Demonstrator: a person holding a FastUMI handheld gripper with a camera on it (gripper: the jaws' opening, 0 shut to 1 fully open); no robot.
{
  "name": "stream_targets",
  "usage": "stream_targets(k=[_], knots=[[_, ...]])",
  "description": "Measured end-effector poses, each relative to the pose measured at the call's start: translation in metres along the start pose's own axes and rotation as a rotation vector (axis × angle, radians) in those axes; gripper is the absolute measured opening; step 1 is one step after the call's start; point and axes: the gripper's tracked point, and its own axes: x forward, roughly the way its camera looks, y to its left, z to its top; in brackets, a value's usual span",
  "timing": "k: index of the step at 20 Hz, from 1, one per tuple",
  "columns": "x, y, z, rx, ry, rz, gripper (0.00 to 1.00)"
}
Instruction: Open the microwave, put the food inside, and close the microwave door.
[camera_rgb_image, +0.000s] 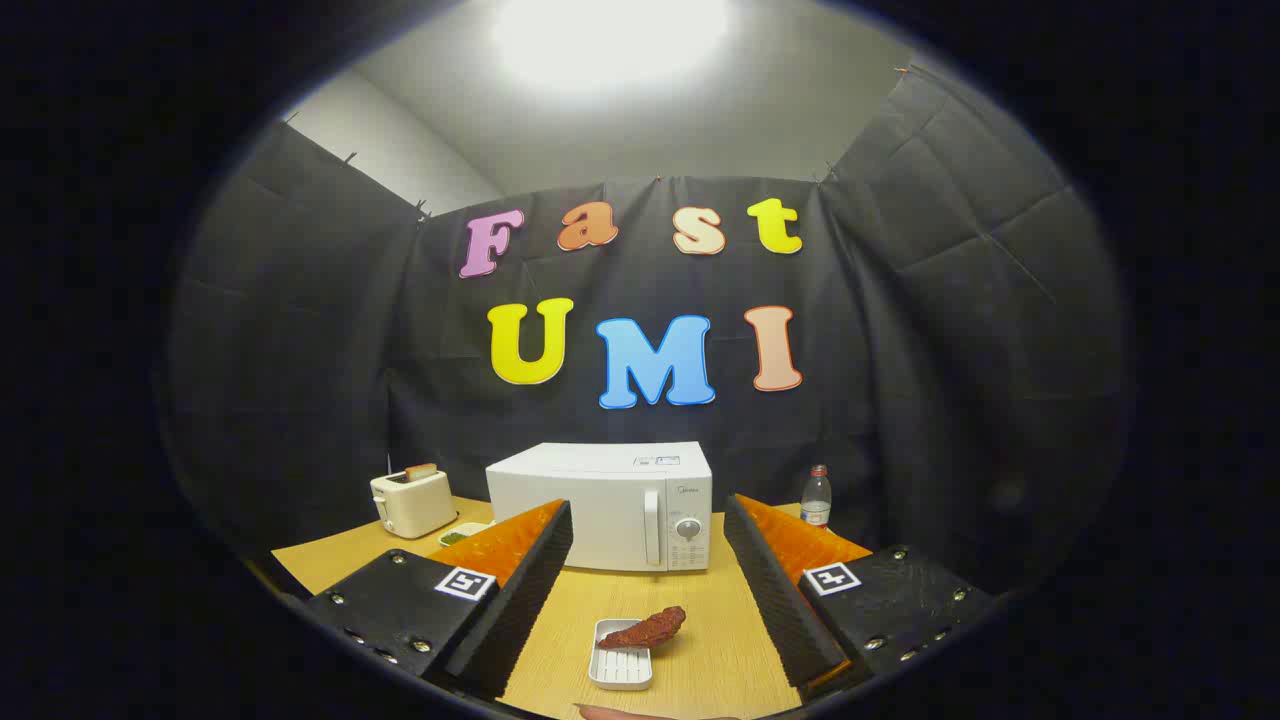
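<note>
Tongs (648, 560) wide open, empty; food (645, 630) on tray (620, 668) between fingers; microwave (600, 505) beyond, shut.

Gripper (648, 530) level, jaws spread wide apart, gripping nothing.

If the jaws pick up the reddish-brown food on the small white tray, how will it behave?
The food is long and uneven, so it may pivot if pinched off-centre. One end overhangs the tray, which looks light and might slide if nudged. The open gripper is not touching it.
</note>
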Motion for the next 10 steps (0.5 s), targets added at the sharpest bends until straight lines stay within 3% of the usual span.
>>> stream_targets(k=[10], knots=[[-0.0006, 0.0093, -0.0025, -0.018, 0.001, 0.016, 0.97]])
